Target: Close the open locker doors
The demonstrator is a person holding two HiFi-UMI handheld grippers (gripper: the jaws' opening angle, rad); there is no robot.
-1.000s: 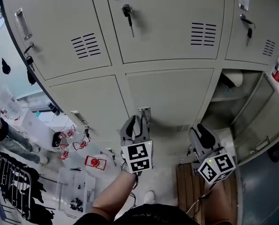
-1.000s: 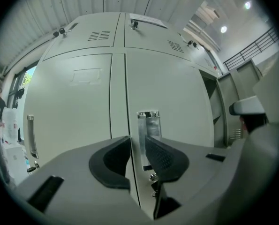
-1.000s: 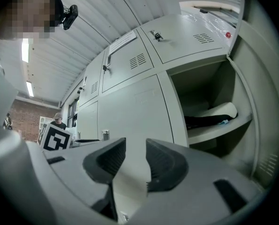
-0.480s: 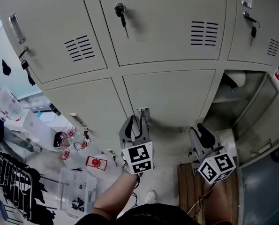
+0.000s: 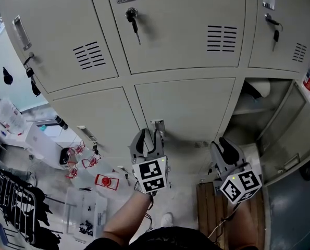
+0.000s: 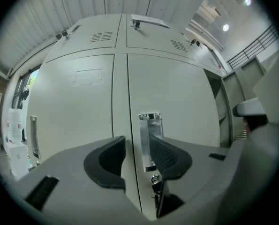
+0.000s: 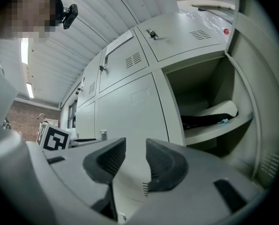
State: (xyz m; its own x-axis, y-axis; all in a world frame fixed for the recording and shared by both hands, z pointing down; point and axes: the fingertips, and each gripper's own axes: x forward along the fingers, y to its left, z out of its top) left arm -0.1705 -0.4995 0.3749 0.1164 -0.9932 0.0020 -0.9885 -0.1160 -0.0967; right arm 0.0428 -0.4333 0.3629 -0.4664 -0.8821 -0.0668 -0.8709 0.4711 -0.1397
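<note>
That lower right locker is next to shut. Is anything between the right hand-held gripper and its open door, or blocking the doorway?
Nothing visible does. The open locker door stands clear to the right of the right hand-held gripper, and the white and dark things on the shelf lie wholly inside the compartment.

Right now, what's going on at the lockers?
A person holding a gripper in each hand faces grey lockers. The left gripper is at the chrome handle of the lower middle door, which is shut. Its jaws have just been opening, and the handle stands between them unclamped. The right gripper hangs beside it, jaws apart and empty. The lower right locker is open, its door swung wide and not yet closed.
</note>
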